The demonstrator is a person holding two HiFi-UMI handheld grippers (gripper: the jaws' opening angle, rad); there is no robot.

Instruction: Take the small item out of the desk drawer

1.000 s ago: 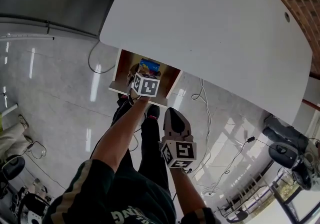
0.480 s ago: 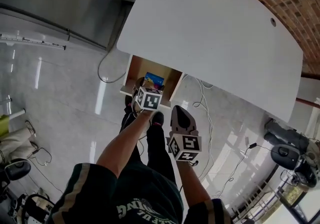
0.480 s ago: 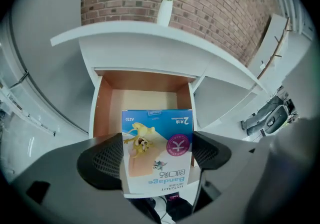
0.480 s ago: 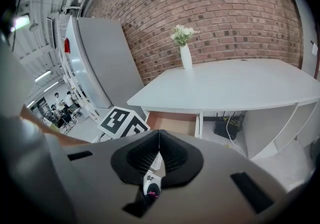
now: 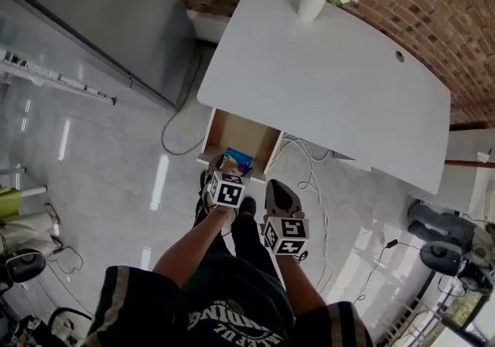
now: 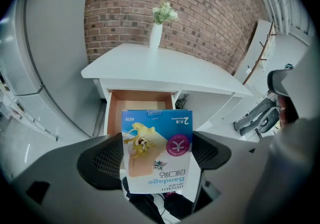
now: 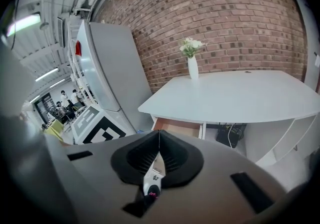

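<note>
1. The left gripper (image 6: 156, 160) is clamped on the bandage box (image 6: 158, 138), 1 jaw on each long side. The box's long axis stands upright between them.
2. The box hangs at the front edge of the open drawer (image 6: 140, 102), below the desk's (image 5: 325, 67) near edge.
3. The right gripper (image 7: 159, 140) is closed on nothing, just beside the left. The coming pull away from the drawer likely falls to the left alone.

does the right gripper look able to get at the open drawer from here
Probably yes: the right gripper is shut, empty, and the drawer stands open ahead of it. The left gripper, holding the box, sits beside that path, not across it.
</note>
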